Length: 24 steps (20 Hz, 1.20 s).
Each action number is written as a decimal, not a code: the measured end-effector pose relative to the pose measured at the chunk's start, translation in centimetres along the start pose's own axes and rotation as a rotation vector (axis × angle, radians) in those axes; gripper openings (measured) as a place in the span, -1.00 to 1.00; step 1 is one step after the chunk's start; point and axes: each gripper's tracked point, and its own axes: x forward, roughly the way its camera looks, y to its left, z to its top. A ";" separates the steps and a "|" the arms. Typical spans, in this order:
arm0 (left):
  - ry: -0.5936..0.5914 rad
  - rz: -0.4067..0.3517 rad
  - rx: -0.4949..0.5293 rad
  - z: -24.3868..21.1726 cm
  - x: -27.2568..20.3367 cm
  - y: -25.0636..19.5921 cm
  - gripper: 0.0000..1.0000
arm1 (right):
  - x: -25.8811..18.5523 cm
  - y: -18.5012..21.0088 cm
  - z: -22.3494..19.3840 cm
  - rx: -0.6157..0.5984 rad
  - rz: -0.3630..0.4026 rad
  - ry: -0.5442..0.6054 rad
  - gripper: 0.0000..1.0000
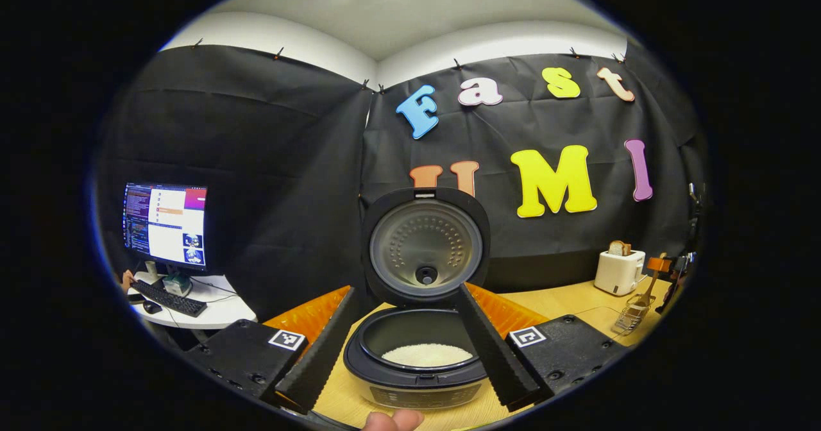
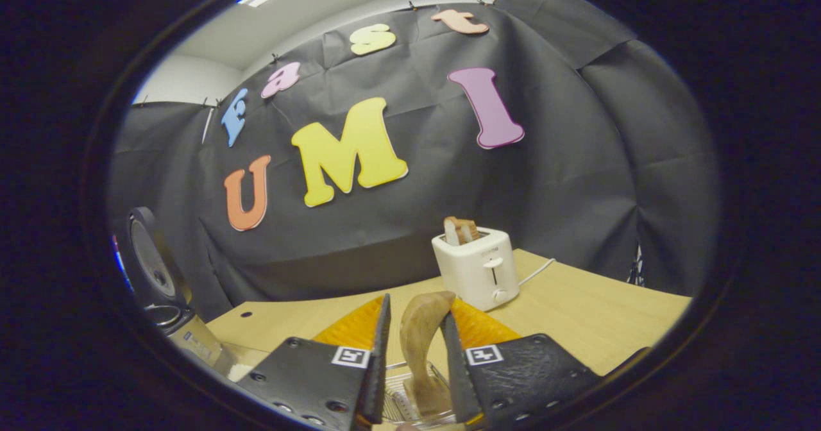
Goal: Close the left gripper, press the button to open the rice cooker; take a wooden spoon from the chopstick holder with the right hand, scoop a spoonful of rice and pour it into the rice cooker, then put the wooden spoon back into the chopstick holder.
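The right gripper, at the bottom centre, is clamping the wooden spoon in the chopstick holder, probably returning it; next, releasing.

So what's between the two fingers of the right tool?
In the right gripper view, the wooden spoon stands between the right tool's fingers, its lower end in the wire chopstick holder.

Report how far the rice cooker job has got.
Done: the rice cooker stands open, lid up, with white rice in its pot. In hand: the right claw brackets the wooden spoon over the wire chopstick holder; whether it grips or has let go is unclear. The left claw is open. Scoop-and-pour may already be done.
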 end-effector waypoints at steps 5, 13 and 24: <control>-0.019 -0.002 0.005 0.4 -0.9 -0.8 0.99 | -2.0 -1.5 3.5 -0.030 -0.053 -0.087 0.68; -0.025 -0.024 -0.013 0.7 -1.4 -2.9 0.99 | -7.8 2.1 5.2 -0.061 0.048 -0.117 0.62; -0.053 -0.070 0.027 7.1 2.2 -5.5 0.98 | -12.7 3.9 4.9 -0.192 0.163 -0.174 0.91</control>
